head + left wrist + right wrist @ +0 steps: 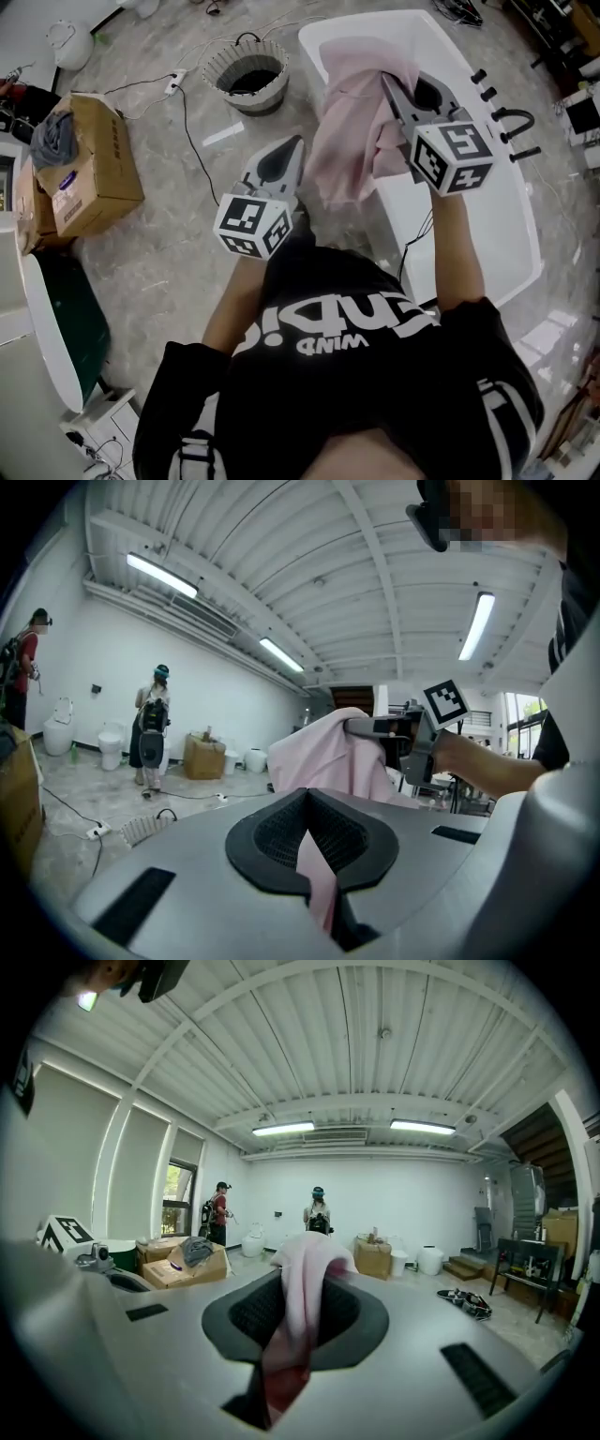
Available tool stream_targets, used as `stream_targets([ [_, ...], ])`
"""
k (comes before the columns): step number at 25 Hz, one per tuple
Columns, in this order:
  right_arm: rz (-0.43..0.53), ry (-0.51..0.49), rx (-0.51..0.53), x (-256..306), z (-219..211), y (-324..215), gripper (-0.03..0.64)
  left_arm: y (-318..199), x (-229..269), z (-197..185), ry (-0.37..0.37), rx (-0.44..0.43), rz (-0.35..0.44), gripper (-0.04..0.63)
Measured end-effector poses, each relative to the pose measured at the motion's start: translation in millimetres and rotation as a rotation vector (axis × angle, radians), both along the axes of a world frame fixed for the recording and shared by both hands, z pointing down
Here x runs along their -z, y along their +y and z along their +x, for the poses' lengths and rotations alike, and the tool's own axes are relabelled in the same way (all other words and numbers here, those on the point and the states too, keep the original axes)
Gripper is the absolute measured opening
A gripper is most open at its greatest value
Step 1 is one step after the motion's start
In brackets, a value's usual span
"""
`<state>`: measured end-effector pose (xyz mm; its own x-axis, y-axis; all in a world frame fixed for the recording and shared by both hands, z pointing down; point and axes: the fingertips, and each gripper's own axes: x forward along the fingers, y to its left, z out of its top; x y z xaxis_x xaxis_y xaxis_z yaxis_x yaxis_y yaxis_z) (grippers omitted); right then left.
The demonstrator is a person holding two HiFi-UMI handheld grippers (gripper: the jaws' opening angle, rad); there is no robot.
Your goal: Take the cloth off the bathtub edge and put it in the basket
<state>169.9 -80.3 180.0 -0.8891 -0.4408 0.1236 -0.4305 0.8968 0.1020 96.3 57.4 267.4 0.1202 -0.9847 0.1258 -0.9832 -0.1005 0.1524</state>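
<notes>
The pink cloth point(347, 141) hangs lifted over the near end of the white bathtub point(511, 225). My right gripper point(386, 80) is shut on its upper part; in the right gripper view the cloth point(305, 1260) drapes over the tips and runs down between the jaws of the right gripper point(295, 1326). My left gripper point(298, 141) sits at the cloth's left edge. In the left gripper view a strip of cloth point(317, 874) is pinched between its jaws, and the rest point(323, 747) hangs from the right gripper. The round basket point(253, 94) stands on the floor beyond the left gripper.
Cardboard boxes point(94, 164) with a grey rag point(54, 136) stand at the left. A cable point(192, 141) runs across the marble floor near the basket. Black tap fittings point(511, 127) sit on the tub's right rim. A dark tub point(56, 309) lies at the near left. People point(317, 1208) stand far off.
</notes>
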Motion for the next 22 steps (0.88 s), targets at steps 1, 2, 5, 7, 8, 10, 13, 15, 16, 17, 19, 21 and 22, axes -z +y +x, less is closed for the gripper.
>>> stream_targets([
  [1, 0.0, 0.0, 0.012, 0, -8, -1, 0.061, 0, -1, -7, 0.001, 0.014, 0.001, 0.011],
  [2, 0.001, -0.001, 0.024, -1, -17, -2, 0.061, 0, -2, -14, 0.002, 0.028, 0.001, 0.011],
  [5, 0.005, -0.006, 0.059, -1, -40, -7, 0.061, -3, -8, -36, 0.008, 0.067, -0.002, 0.011],
  [7, 0.005, -0.011, 0.077, -2, -54, -11, 0.061, -5, -13, -46, 0.014, 0.084, -0.005, 0.011],
  [8, 0.005, -0.014, 0.085, -2, -61, -13, 0.061, -6, -15, -51, 0.015, 0.091, -0.007, 0.011],
  [10, 0.008, -0.016, 0.102, 0, -81, -18, 0.061, -11, -18, -67, 0.02, 0.104, -0.009, 0.012],
  [13, 0.008, -0.019, 0.123, 1, -120, -32, 0.061, -27, -23, -99, 0.033, 0.117, -0.011, 0.011],
  [15, 0.008, -0.025, 0.129, 6, -143, -43, 0.061, -39, -23, -119, 0.038, 0.115, -0.015, 0.011],
  [16, 0.008, -0.029, 0.131, 9, -155, -49, 0.061, -46, -22, -129, 0.039, 0.114, -0.017, 0.011],
  [17, 0.007, -0.032, 0.134, 12, -167, -55, 0.061, -53, -21, -140, 0.04, 0.113, -0.02, 0.012],
  [19, 0.006, -0.034, 0.142, 16, -194, -71, 0.061, -69, -18, -165, 0.04, 0.115, -0.024, 0.011],
  [21, 0.006, -0.032, 0.145, 20, -222, -88, 0.061, -86, -14, -193, 0.039, 0.113, -0.024, 0.011],
  [22, 0.008, -0.031, 0.144, 22, -237, -97, 0.061, -94, -11, -207, 0.037, 0.11, -0.024, 0.012],
])
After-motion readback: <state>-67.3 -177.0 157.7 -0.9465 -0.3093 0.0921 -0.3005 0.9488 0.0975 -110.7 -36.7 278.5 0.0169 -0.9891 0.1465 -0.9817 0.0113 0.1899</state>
